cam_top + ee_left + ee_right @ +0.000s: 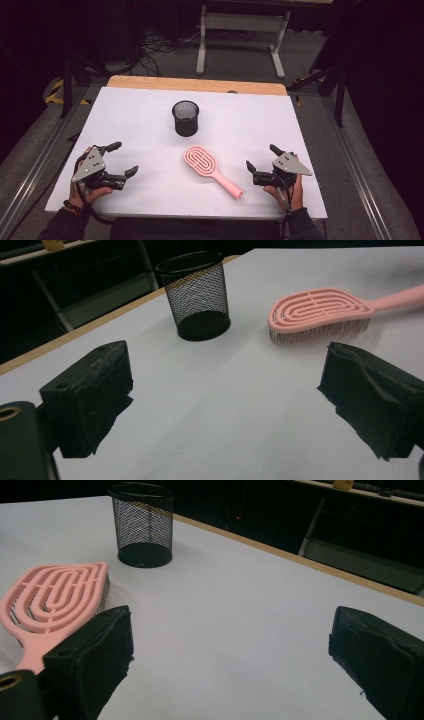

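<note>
Table (150,110): white, with a pink brush (207,167) near a black cup (185,118).
My jaws: both pairs were wide and held nothing.

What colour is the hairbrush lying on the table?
Pink: the plastic hairbrush with looped slots shows best in the left gripper view.

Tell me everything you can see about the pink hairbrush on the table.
The pink hairbrush looks like plastic. Its oval head is vented with curved slots, and fine bristles under it face down onto the white table. A straight handle runs from the head toward the person's right claw. It lies flat near the table's middle, in front of the black mesh cup and apart from it. Neither claw touches it; only the table does.
</note>
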A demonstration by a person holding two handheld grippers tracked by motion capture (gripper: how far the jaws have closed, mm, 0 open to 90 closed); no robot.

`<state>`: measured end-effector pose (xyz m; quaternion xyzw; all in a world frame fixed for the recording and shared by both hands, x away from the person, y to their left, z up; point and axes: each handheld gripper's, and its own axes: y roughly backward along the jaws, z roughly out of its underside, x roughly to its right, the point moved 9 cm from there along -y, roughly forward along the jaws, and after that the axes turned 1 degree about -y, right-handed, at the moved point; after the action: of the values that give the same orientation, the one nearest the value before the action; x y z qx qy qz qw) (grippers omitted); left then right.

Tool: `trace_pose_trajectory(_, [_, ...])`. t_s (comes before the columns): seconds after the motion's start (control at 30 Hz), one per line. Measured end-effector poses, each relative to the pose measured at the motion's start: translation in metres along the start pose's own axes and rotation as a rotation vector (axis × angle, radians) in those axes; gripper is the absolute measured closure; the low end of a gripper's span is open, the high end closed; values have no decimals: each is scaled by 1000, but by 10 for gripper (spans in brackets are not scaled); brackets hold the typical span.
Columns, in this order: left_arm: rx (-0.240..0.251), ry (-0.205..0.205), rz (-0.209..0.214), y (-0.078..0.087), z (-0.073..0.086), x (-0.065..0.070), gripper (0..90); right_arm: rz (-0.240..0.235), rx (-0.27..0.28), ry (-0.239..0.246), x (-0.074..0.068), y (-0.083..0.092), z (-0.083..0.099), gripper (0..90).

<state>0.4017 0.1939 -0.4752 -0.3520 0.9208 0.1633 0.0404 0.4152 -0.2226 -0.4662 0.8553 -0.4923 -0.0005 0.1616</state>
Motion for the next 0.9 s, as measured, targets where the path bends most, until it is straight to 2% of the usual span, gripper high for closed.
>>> trace_pose_trajectory(0.07, [5, 3, -10, 1, 0, -2, 96, -17, -10, 14, -2, -1, 0, 44])
trace_pose_trajectory(0.17, [6, 0, -15, 1, 1, -2, 94, -46, -19, 5, -4, -2, -2, 51])
trace_pose_trajectory(0.27, [-9, 4, -10, 2, 4, 0, 84, -65, -30, 15, -7, -4, -5, 54])
trace_pose_trajectory(0.37, [-9, 8, -13, 5, 6, 1, 80, -105, -54, 24, -13, -8, -11, 55])
trace_pose_trajectory(0.63, [-15, 9, -6, 3, 6, 6, 77, -113, -82, 72, -23, -9, -8, 58])
trace_pose_trajectory(0.73, [-22, 2, -4, 2, 7, 6, 77, -122, -83, 72, -24, -8, -8, 58])
trace_pose_trajectory(0.8, [-25, 13, 1, 1, 7, 6, 77, -123, -87, 74, -24, -8, -8, 57])
trace_pose_trajectory(0.9, [-29, 2, 0, 1, 8, 7, 76, -129, -90, 73, -24, -7, -8, 58])
